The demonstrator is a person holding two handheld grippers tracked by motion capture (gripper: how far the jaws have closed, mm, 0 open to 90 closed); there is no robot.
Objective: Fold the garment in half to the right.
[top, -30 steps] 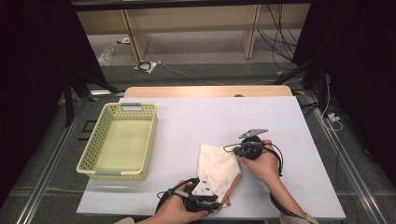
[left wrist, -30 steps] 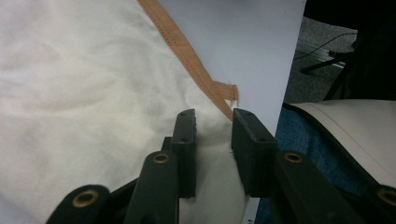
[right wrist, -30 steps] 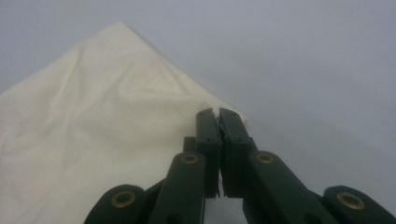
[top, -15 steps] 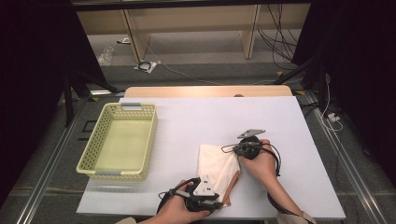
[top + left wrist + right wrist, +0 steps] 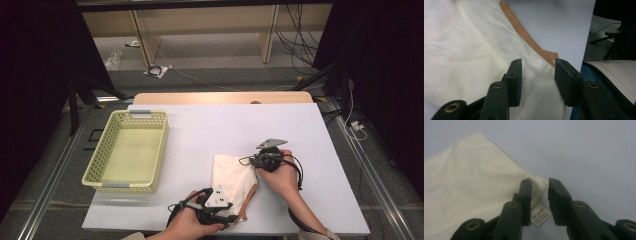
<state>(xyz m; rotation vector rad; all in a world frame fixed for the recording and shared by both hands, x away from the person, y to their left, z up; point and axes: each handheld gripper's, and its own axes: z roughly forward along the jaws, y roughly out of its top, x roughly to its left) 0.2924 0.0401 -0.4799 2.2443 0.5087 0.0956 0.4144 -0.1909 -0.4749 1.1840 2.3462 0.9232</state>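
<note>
Both grippers, left gripper (image 5: 537,83) and right gripper (image 5: 539,200), have just been opening, jaws part-open astride the folded cloth (image 5: 232,177) corners (unclamped), its length running between them.

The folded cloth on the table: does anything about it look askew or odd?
Slightly. The cream cloth lies folded but skewed to the table edges. An orange-brown trim sticks out along one side, and a small label pokes out at a corner. No tear or spill shows. The yellow basket sits straight.
</note>
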